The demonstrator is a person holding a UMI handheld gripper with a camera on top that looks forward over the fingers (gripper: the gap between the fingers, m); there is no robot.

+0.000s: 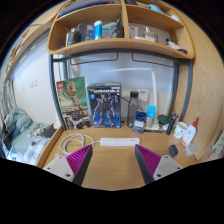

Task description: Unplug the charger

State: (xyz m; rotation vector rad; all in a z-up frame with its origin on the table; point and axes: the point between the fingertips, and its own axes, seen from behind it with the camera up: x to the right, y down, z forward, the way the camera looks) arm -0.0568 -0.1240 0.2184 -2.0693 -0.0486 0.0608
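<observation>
A white power strip [119, 142] lies flat on the wooden desk [112, 168], just ahead of my fingers and roughly centred between them. A coiled white cable [76, 143] lies to its left. A white charger-like block [183, 131] sits farther right on the desk; I cannot tell whether it is plugged in. My gripper [112, 160] is open and empty, with its magenta pads [78, 160] spread wide over bare desk, a short way back from the strip.
Two boxes [103, 103] stand upright against the back wall beyond the strip. Bottles and small items [143, 115] stand to the right. A wooden shelf [120, 42] with clutter hangs above. A cluttered pile [20, 130] lies at the left.
</observation>
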